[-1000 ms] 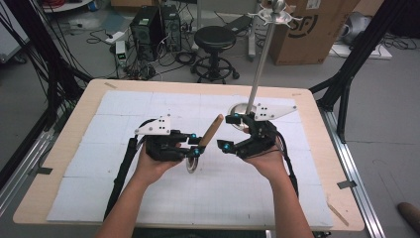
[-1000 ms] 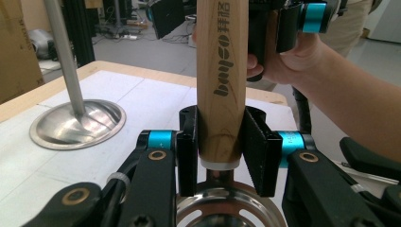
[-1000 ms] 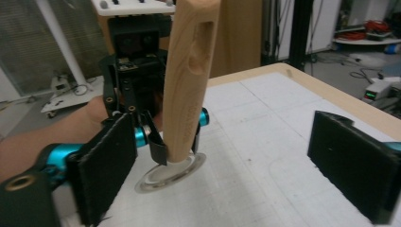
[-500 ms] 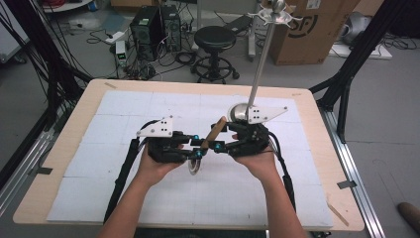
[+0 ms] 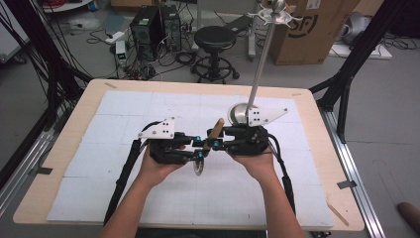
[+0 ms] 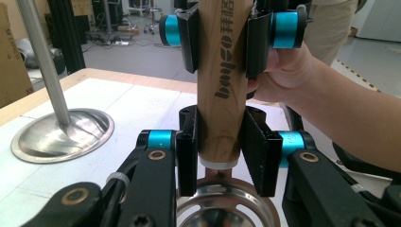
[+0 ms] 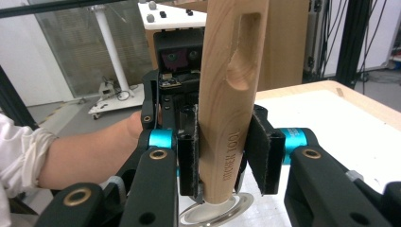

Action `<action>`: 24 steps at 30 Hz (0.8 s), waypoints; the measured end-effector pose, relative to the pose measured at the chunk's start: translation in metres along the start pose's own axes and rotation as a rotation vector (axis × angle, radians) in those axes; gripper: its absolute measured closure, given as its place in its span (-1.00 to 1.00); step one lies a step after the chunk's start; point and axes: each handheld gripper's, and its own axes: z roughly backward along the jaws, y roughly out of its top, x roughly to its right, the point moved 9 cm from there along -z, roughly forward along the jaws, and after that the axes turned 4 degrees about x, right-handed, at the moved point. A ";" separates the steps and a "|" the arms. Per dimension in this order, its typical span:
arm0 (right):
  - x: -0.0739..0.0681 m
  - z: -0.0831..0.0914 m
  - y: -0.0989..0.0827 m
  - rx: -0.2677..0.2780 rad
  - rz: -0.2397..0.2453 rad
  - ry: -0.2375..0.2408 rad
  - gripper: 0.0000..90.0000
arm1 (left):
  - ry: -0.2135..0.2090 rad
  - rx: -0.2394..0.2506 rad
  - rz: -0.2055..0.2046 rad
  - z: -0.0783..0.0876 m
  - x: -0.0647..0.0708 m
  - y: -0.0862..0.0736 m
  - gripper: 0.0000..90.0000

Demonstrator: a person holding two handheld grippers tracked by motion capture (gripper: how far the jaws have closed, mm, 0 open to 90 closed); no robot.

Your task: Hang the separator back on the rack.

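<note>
1. I have both tools on one thing: a utensil with a wooden handle (image 5: 216,130) and a round metal head (image 5: 199,166), held above the middle of the desk (image 5: 59,148).
2. My left tool (image 5: 199,148) is clenched on the handle; in the left gripper view its pads press the wood (image 6: 221,118) on both sides, just above the metal head (image 6: 222,203).
3. My right tool (image 5: 212,145) has just been closing, and the handle is between its pads; in the right gripper view they squeeze the wood (image 7: 227,94) from both sides.
4. The two tools face each other, tips touching the same handle, the right one gripping just above the left.
5. The handle stands tilted, its free end toward the metal stand (image 5: 261,59).
6. The stand's round base (image 5: 237,113) sits just behind the right tool, apart from the utensil.
</note>
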 end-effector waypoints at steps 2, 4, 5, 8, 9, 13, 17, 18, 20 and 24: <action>0.001 -0.001 0.000 0.006 -0.014 -0.006 0.52 | -0.010 -0.004 0.005 0.001 0.000 -0.001 0.52; 0.001 0.000 -0.001 0.003 -0.032 0.002 0.52 | -0.002 -0.012 0.002 0.000 0.000 -0.001 0.52; 0.002 -0.001 -0.002 0.000 -0.034 0.002 0.52 | -0.006 -0.014 0.002 0.000 0.000 -0.002 0.51; 0.001 -0.001 -0.002 -0.003 -0.029 0.000 0.52 | -0.004 -0.016 -0.007 0.001 0.000 -0.002 0.50; 0.001 -0.001 -0.001 0.000 -0.029 0.000 0.52 | -0.003 -0.019 -0.005 0.001 0.000 -0.002 0.49; 0.004 0.006 0.002 0.018 -0.032 -0.026 0.52 | 0.040 -0.049 -0.013 0.005 -0.003 -0.005 0.29; 0.010 0.018 0.005 0.011 -0.034 -0.069 0.52 | 0.089 -0.066 -0.001 0.018 -0.009 -0.007 0.15; 0.011 0.021 0.005 0.006 -0.034 -0.082 0.52 | 0.108 -0.073 0.004 0.023 -0.011 -0.009 0.13; 0.013 0.028 0.006 0.002 -0.035 -0.099 0.52 | 0.137 -0.086 0.009 0.033 -0.015 -0.012 0.05; 0.016 0.040 0.006 -0.018 -0.038 -0.136 0.52 | 0.213 -0.105 0.019 0.056 -0.022 -0.019 -0.12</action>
